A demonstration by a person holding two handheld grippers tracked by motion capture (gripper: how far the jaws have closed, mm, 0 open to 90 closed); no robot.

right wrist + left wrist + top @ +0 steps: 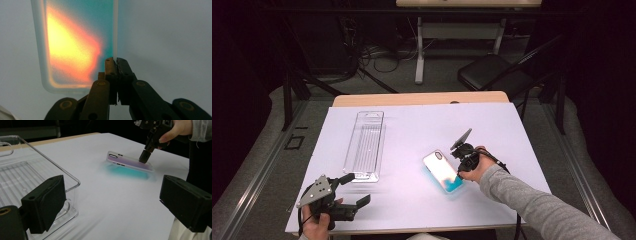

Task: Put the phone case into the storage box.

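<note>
Gripping, right gripper (460,172): its jaws are pressed together on the long side rim of the phone case (443,171), one jaw inside the rim and one outside, as the right gripper view shows with the jaw tips (115,61) meeting at the case edge (115,30).

Phone case: it is on the white table (412,210), right of centre, a translucent shell with an iridescent back that goes from pale pink to teal; in the left gripper view (130,162) the held side looks lifted slightly off the table, with a teal glow underneath, and the camera cutout sits at the far end.

Right hand (479,167): it wraps the gripper body from the right, with a grey sleeve running off toward the lower right corner of the high view.

Left gripper (349,192): its jaws stand wide apart with nothing between them, low over the near left corner of the table; the left gripper view shows both black jaws spread, with bare table in the gap.

Left hand (314,220): it holds the gripper at the table's near edge.

Clear plastic tray (364,145): a long, ribbed, see-through tray on the left half of the table, well apart from the phone case; its near end is just beside the left gripper's jaw.
</note>
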